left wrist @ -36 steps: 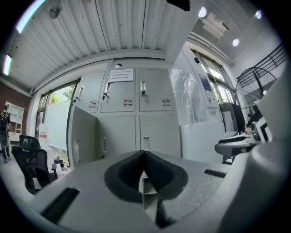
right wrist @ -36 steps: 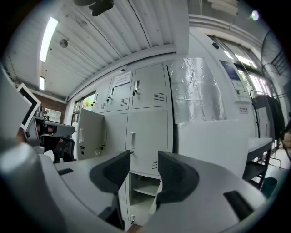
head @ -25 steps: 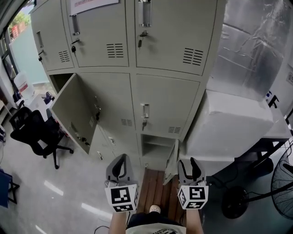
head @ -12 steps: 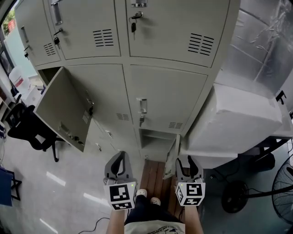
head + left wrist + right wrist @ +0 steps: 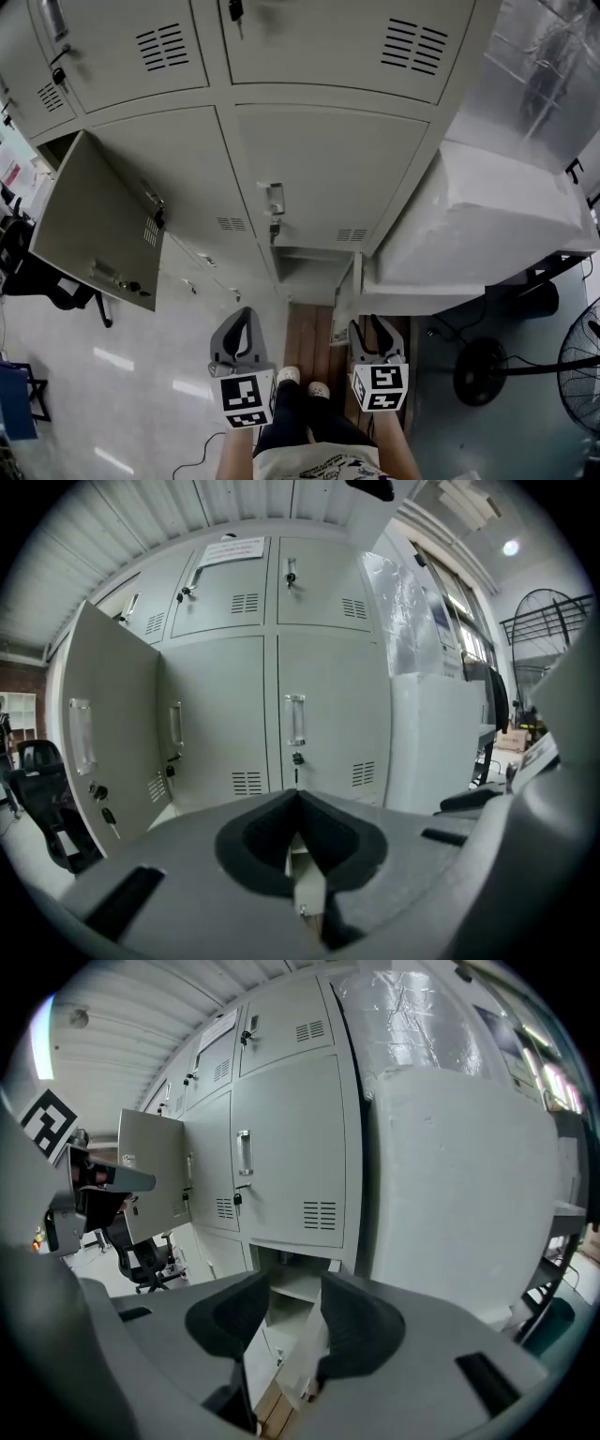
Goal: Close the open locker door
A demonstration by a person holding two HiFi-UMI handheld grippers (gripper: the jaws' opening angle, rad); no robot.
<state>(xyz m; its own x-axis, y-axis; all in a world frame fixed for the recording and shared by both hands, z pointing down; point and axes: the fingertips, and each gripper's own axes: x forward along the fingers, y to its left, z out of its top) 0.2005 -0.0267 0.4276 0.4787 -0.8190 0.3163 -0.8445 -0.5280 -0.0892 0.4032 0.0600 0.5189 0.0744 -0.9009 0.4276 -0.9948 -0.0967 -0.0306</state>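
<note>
Items before you:

- Locker bank [image 5: 309, 159], grey, filling 12 o'clock in the head view.
- Lower locker door [image 5: 346, 298], bottom row, standing open. It is near your right hand-held gripper [image 5: 376, 328], at its 11 o'clock, and not touching it.
- Middle-row locker door [image 5: 89, 230], also open, at 9 o'clock, well apart from both grippers.
- Left hand-held gripper [image 5: 245, 315]: in the left gripper view [image 5: 298, 797] the jaws meet at the tips, holding nothing.
- Right hand-held gripper: in its own view [image 5: 295, 1283] the jaws stand apart and empty. The lower door [image 5: 302, 1349] and its open compartment [image 5: 286, 1288] show beyond the gap.
- Keys [image 5: 101, 799] hanging from the middle-row door [image 5: 108, 733], and a paper notice [image 5: 230, 549] at 11 o'clock, are clear only in the left gripper view.
- Office chair [image 5: 28, 267], at 9 o'clock.
</note>
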